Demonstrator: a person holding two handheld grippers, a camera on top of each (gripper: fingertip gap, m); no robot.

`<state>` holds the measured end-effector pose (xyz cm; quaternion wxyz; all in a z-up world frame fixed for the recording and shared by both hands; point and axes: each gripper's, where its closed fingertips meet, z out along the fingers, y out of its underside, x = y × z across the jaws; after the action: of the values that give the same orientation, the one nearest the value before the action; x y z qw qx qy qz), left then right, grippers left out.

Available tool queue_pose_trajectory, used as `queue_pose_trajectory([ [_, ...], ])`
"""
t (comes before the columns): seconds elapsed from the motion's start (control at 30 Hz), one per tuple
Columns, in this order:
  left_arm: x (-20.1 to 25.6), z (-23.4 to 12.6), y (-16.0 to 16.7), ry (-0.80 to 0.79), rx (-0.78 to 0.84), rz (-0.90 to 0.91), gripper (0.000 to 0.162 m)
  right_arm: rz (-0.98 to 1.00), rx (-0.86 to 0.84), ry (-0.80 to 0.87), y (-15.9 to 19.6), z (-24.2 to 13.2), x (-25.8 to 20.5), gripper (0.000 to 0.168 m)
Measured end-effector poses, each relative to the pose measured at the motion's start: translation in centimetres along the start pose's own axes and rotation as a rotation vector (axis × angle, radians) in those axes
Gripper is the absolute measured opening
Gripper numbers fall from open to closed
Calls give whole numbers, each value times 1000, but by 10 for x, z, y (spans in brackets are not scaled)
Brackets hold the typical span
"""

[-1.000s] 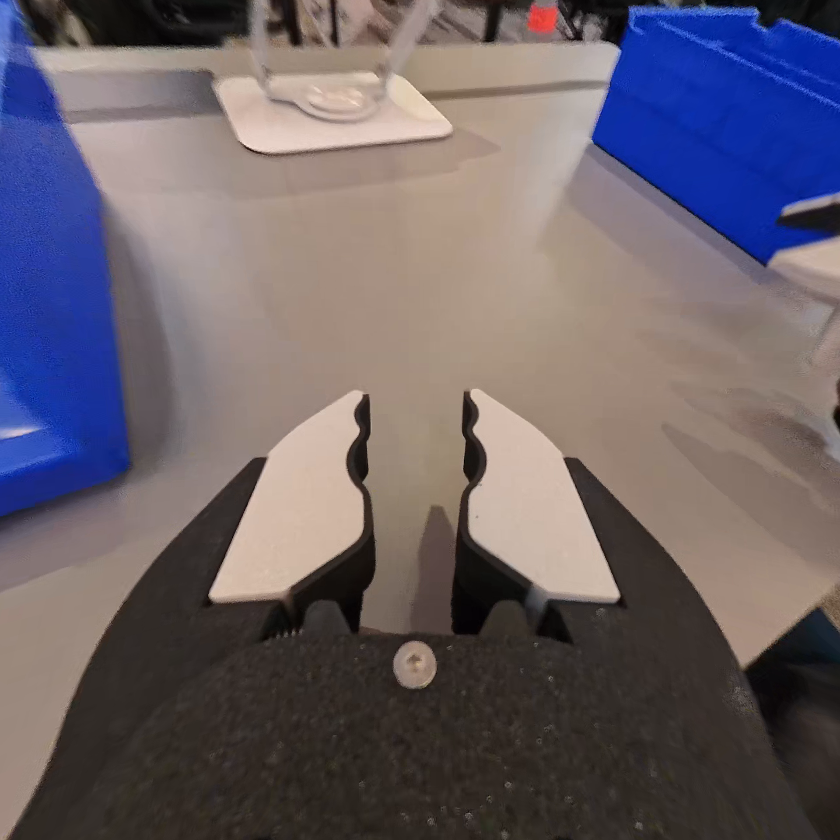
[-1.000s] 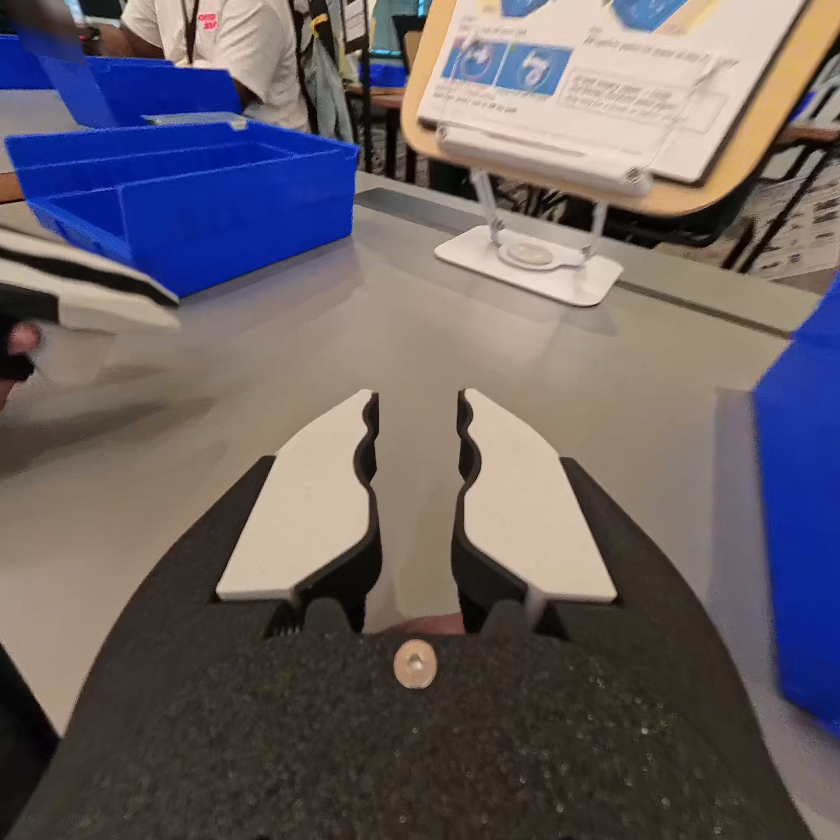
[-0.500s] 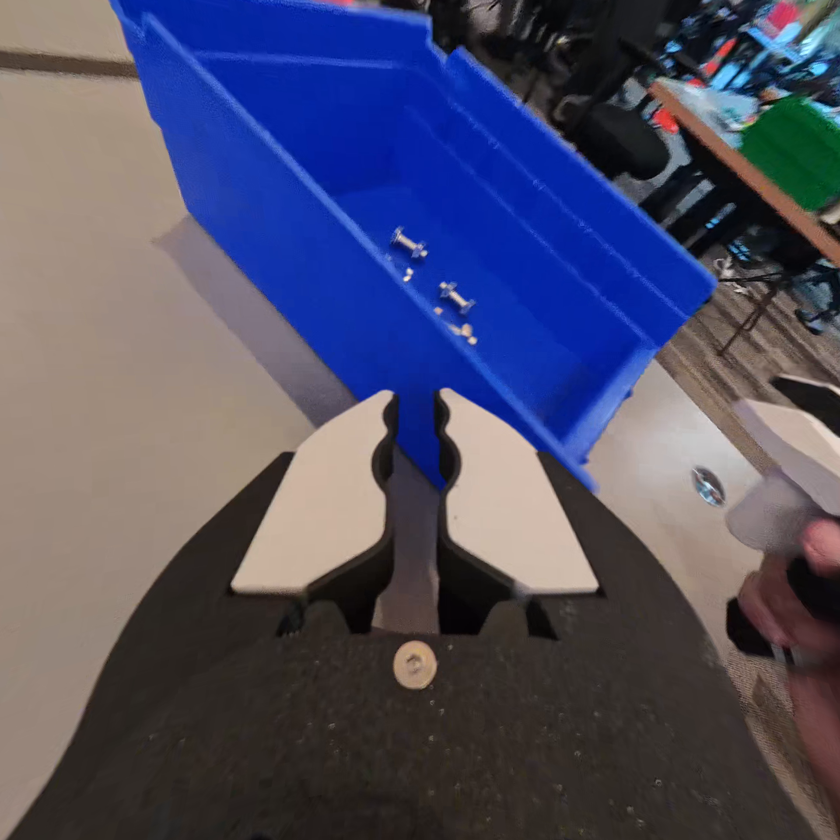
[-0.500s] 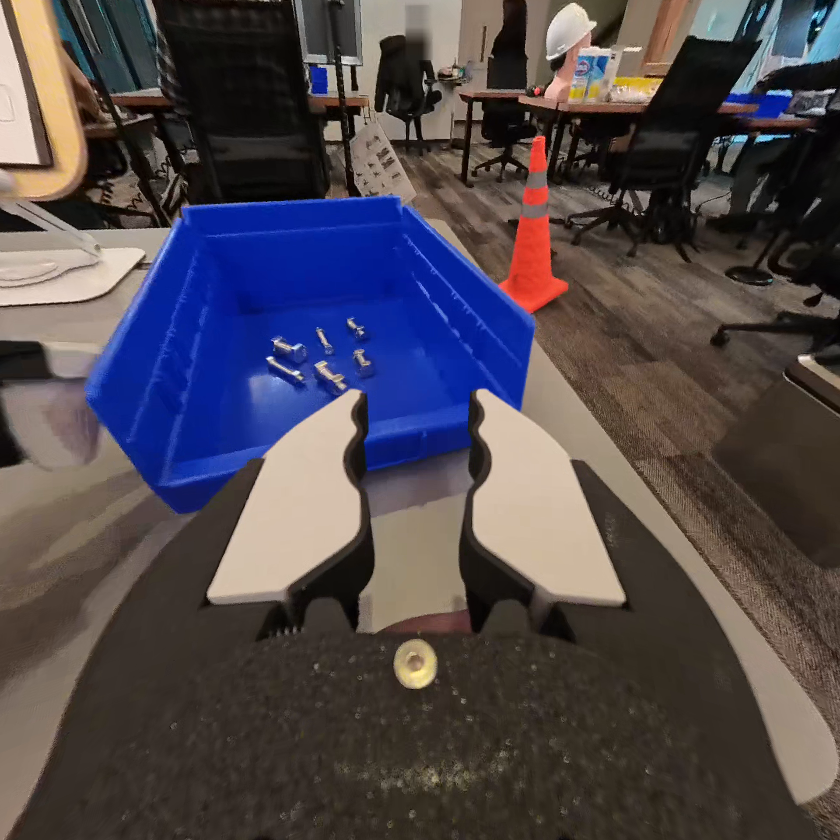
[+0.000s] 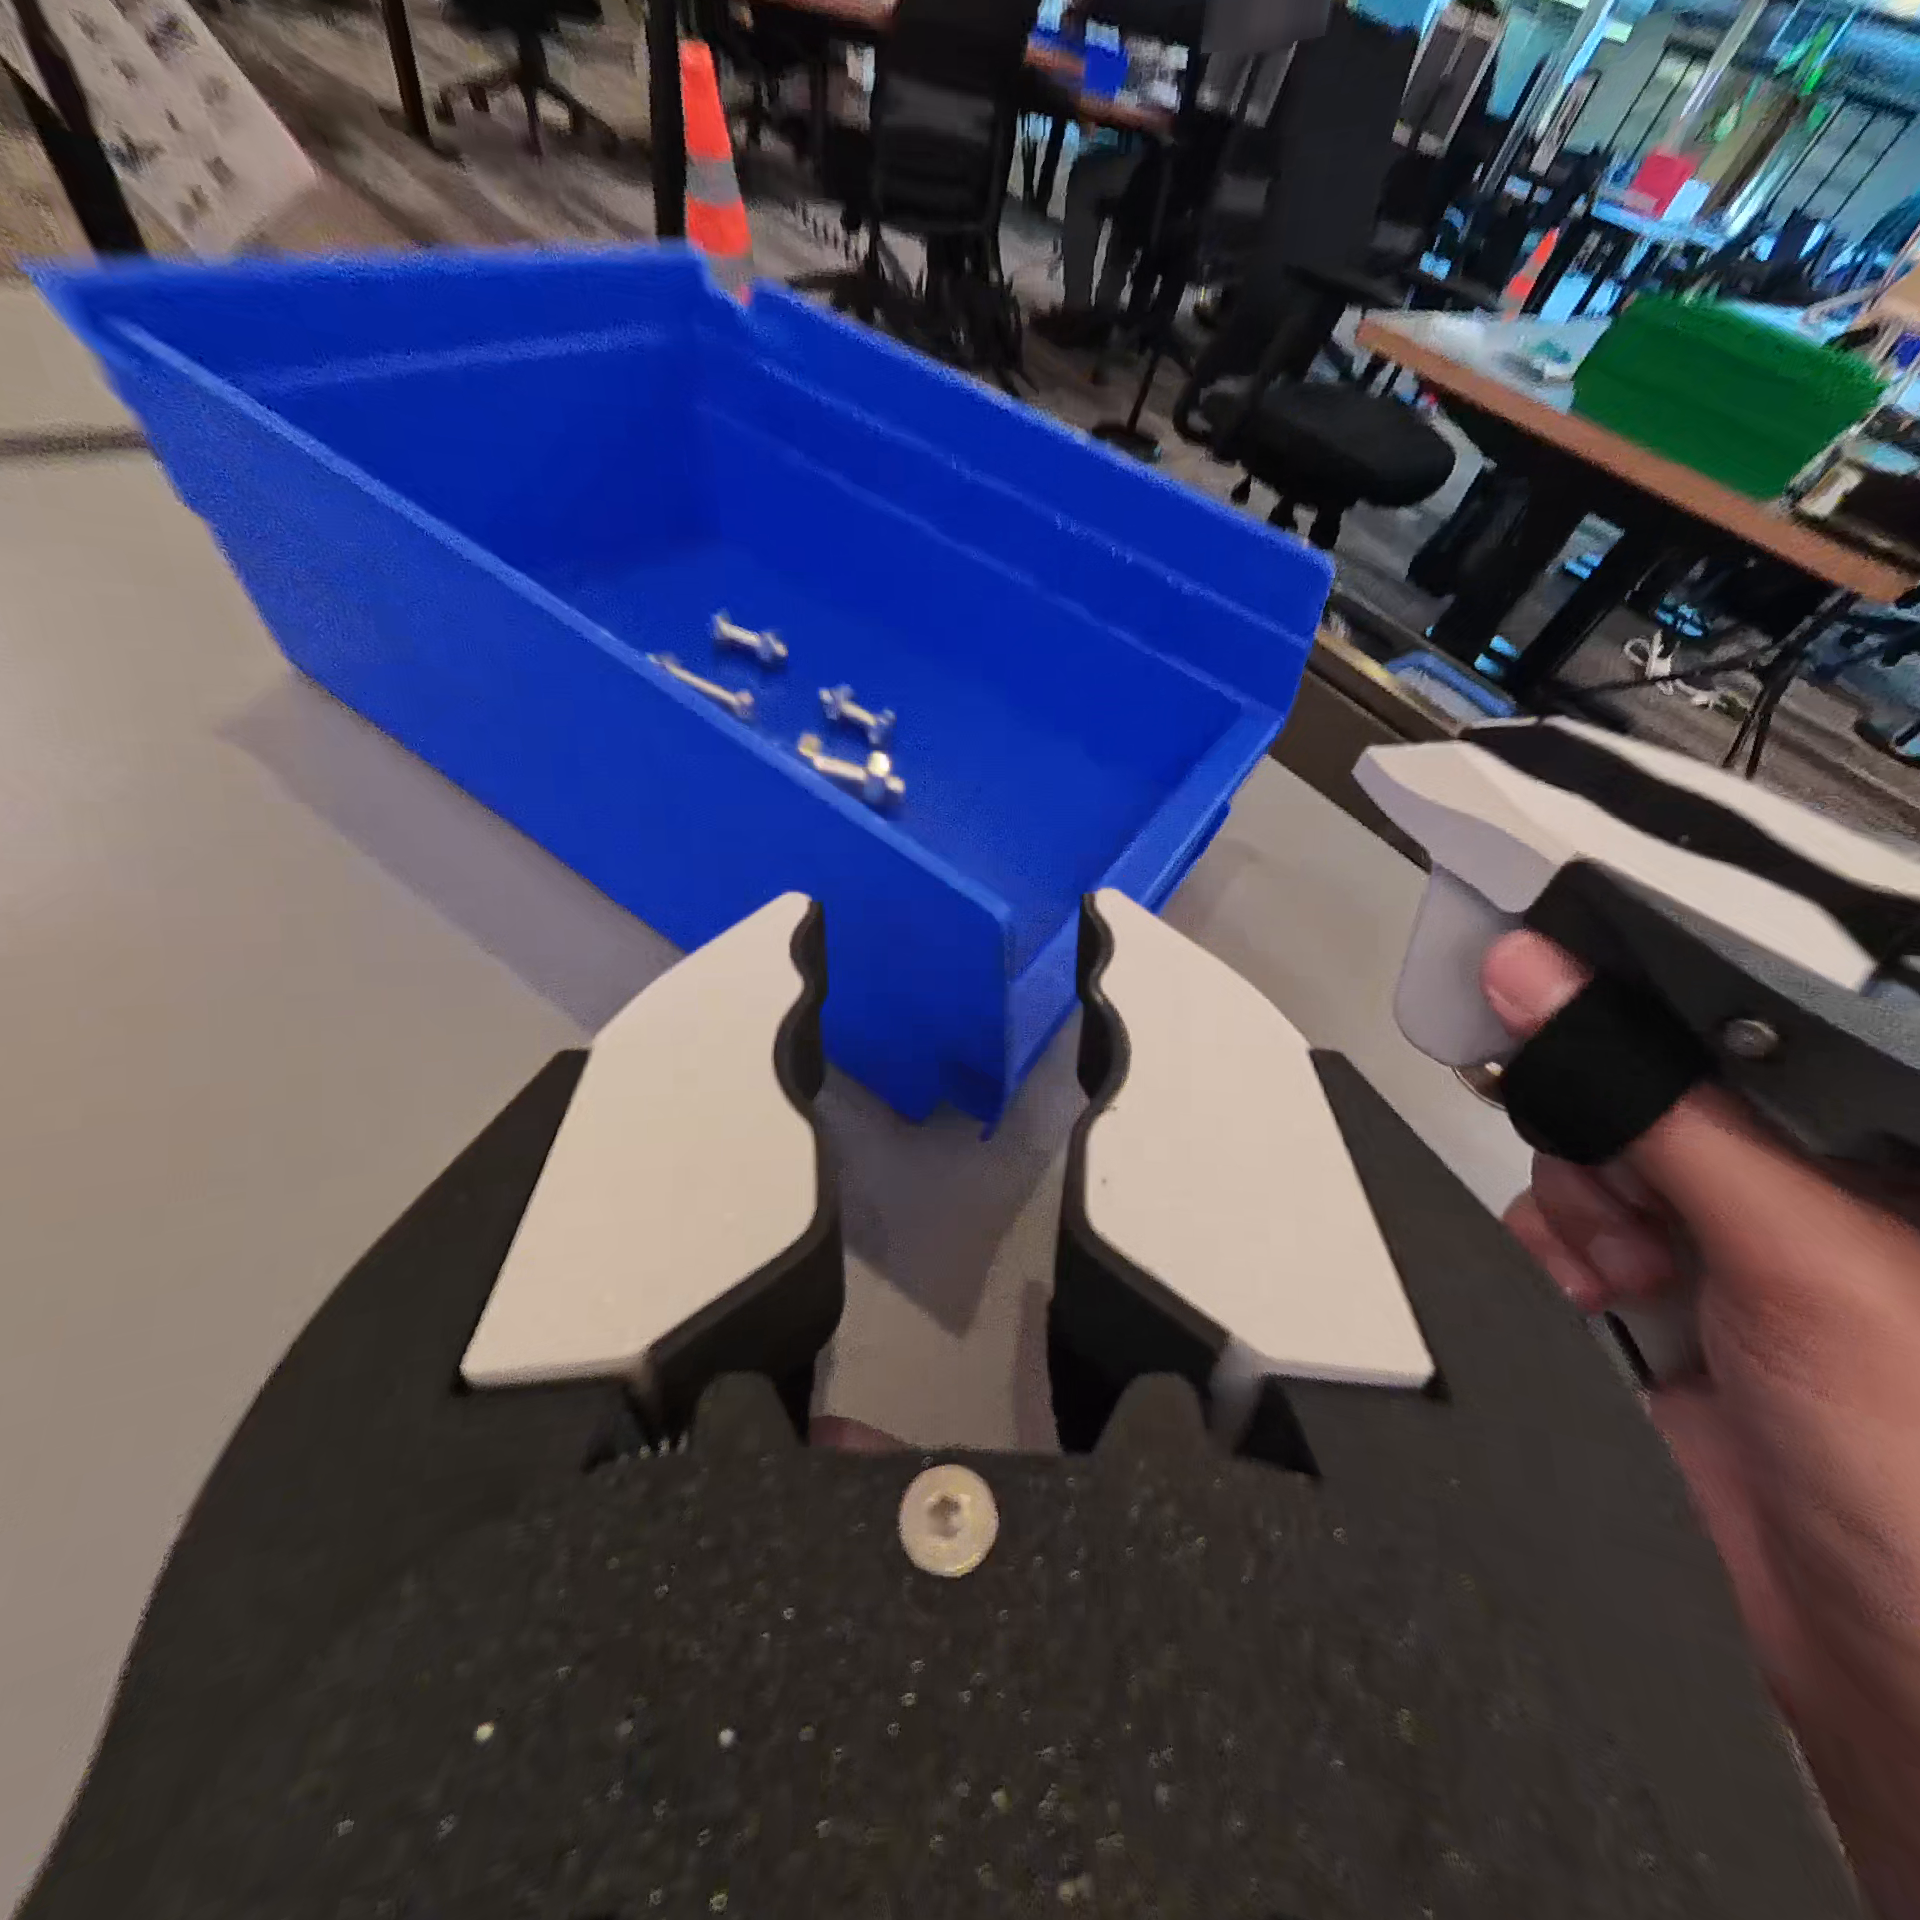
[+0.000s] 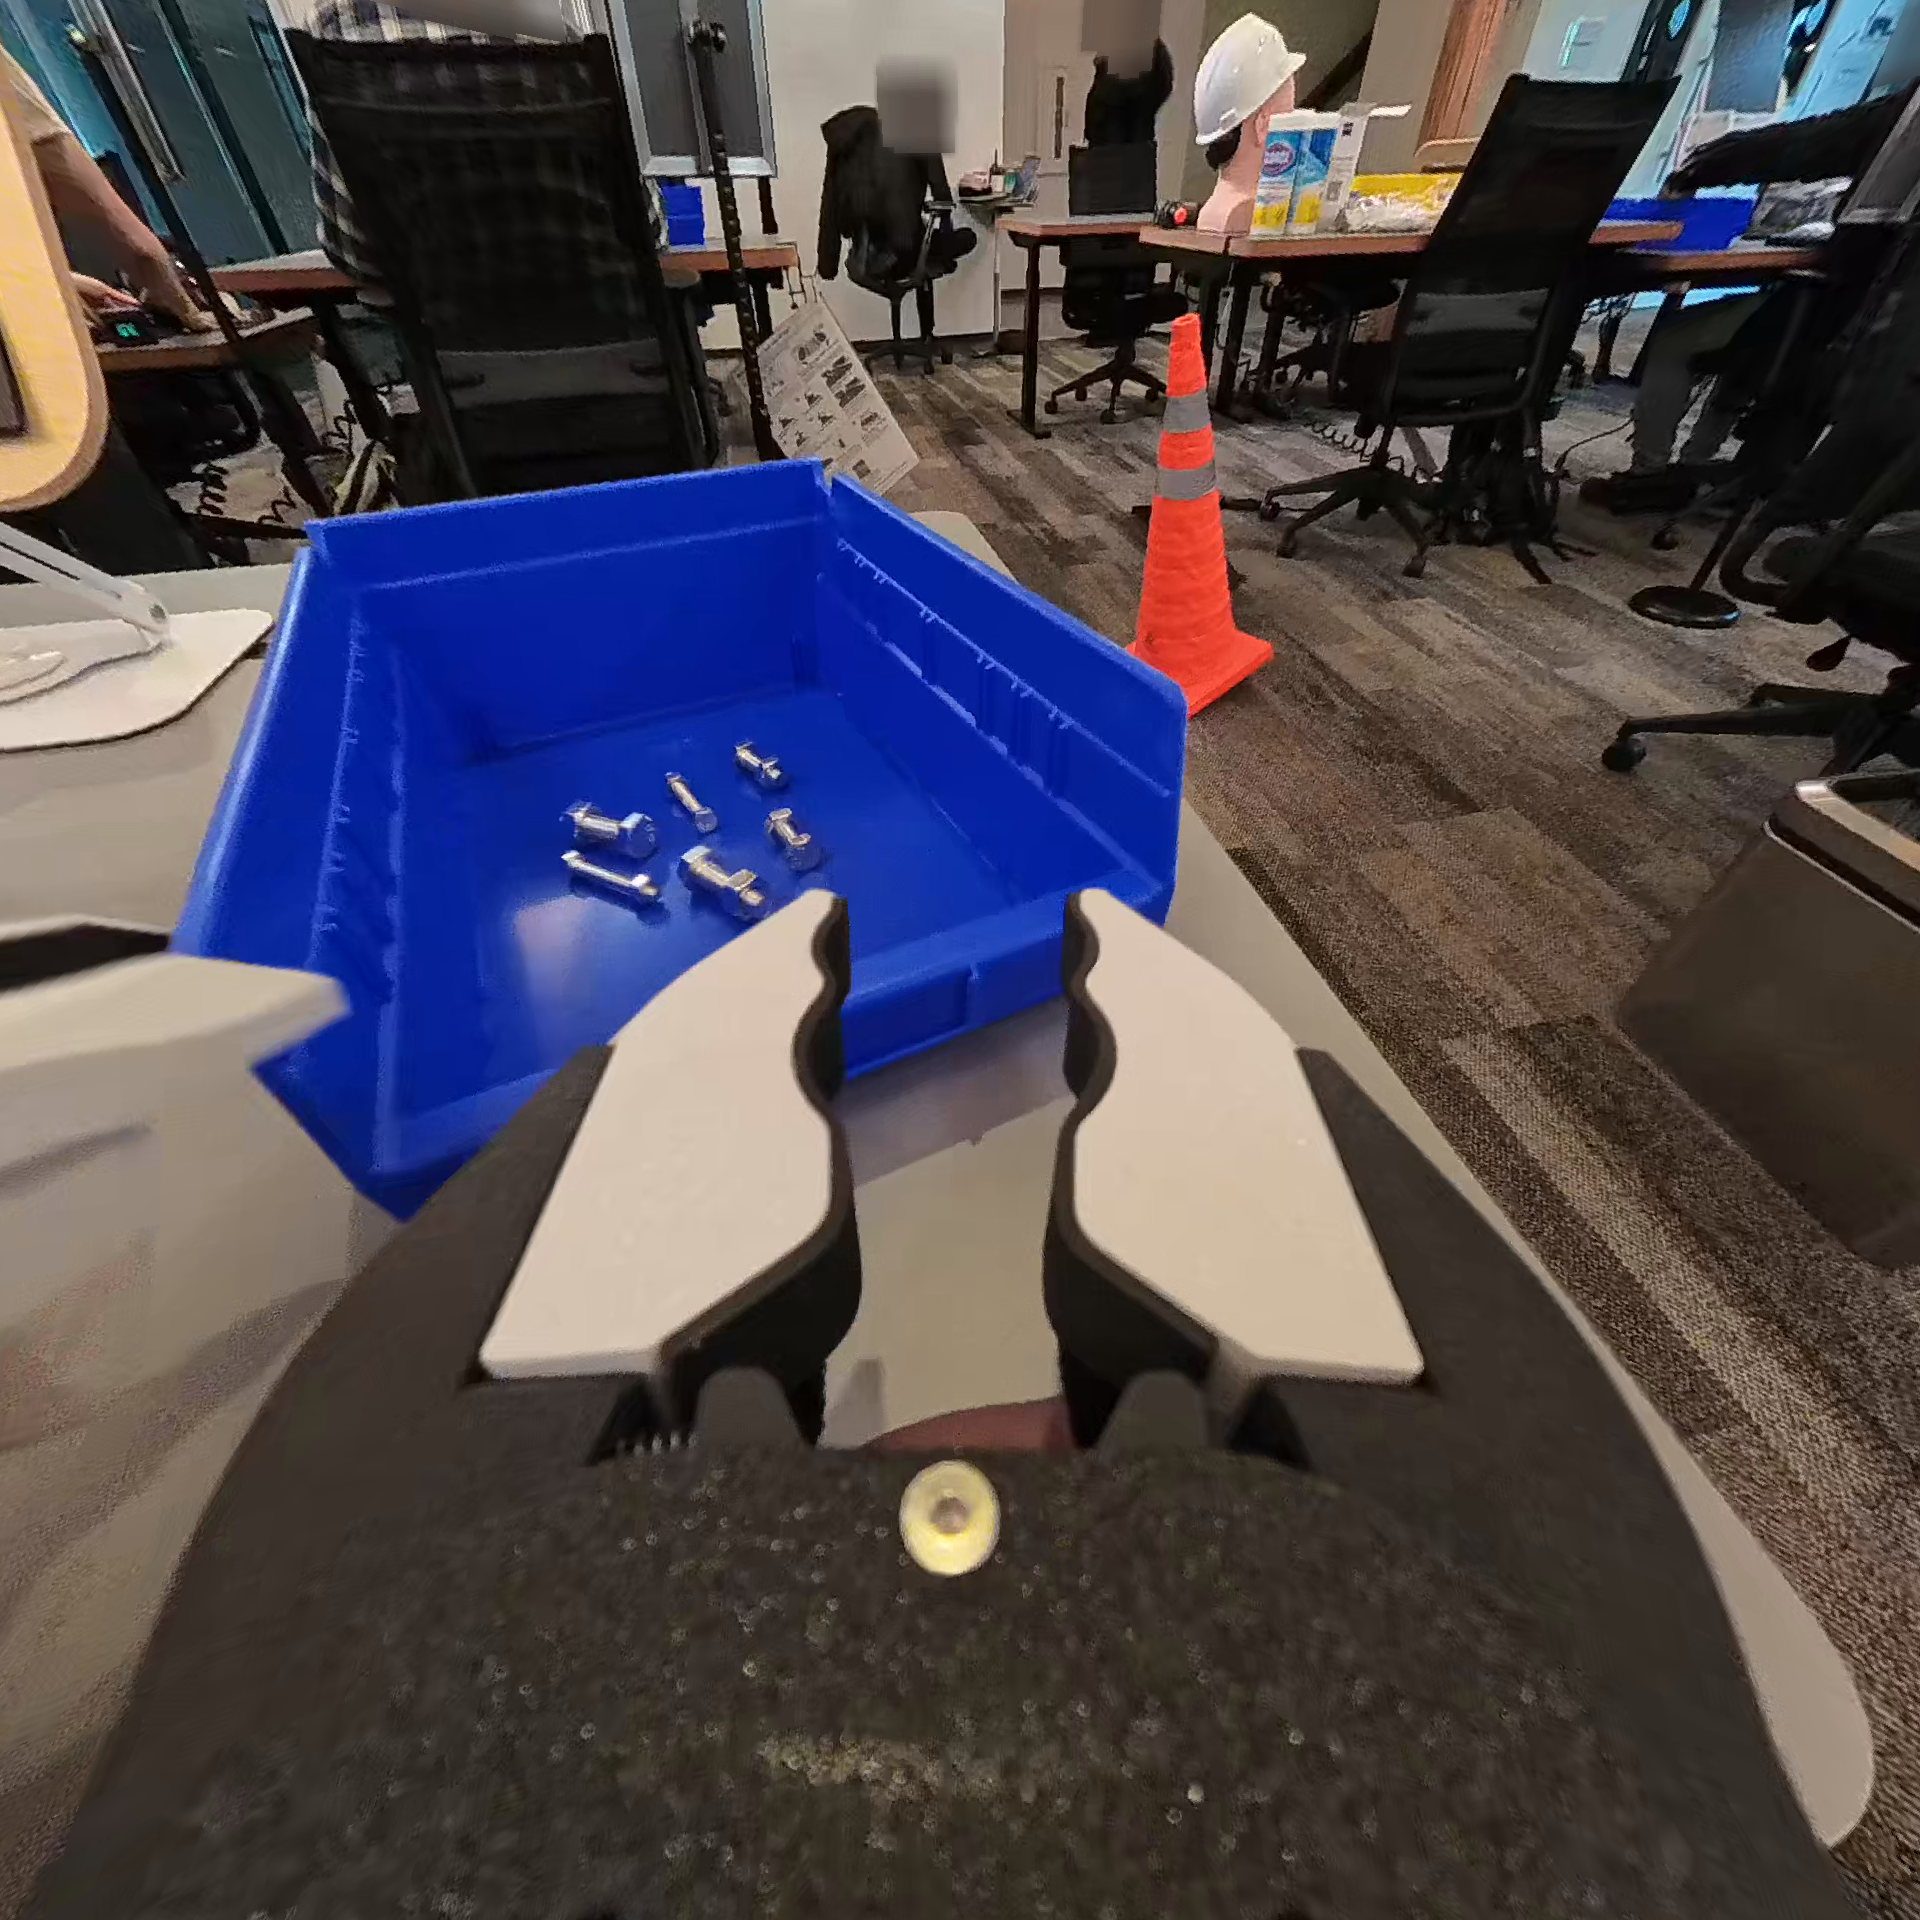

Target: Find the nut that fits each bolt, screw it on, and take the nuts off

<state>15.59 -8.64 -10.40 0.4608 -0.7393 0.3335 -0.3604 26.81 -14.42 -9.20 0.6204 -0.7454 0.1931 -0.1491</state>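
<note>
- Left gripper [image 5: 948, 971] — jaws spread, nothing between them, poised above the grey tabletop [image 5: 260, 1039] just before a corner of the blue bin [image 5: 582, 748].
- Right gripper [image 6: 948, 971] — jaws likewise spread and empty, facing the bin's low front wall.
- Bolts [image 6: 675, 831] — six small silver ones, some with nuts on, lying loose on the bin floor, apart from both grippers.
- Hand [image 5: 1714, 1299] — holds the right gripper, at the right of the left wrist view.
- Orange cone [image 6: 1190, 551] — stands on the floor beyond the tabletop.
</note>
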Motion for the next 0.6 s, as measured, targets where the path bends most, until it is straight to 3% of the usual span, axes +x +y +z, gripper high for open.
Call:
queue_pose_trajectory([
  [0.17, -22, 29, 19, -83, -79, -66, 57, -7, -52, 4, 12, 12, 1, 39],
  [0.2, -32, 26, 17, -105, -70, -83, 44, -13, -72, 10, 16, 14, 2, 39],
  [0.27, -57, 18, 11, -164, -46, -81, 31, -18, -107, 26, 23, 17, 2, 39],
  [0.43, -111, 6, 1, -292, -48, -58, 10, 13, -150, -38, 29, 28, -25, 40],
  [0.53, -135, -6, -3, -336, -28, -54, 3, 0, -143, -38, 27, 33, -40, 39],
  [0.6, -139, -18, -1, -326, -18, -73, 4, 34, -163, -125, 29, 37, -62, 42],
])
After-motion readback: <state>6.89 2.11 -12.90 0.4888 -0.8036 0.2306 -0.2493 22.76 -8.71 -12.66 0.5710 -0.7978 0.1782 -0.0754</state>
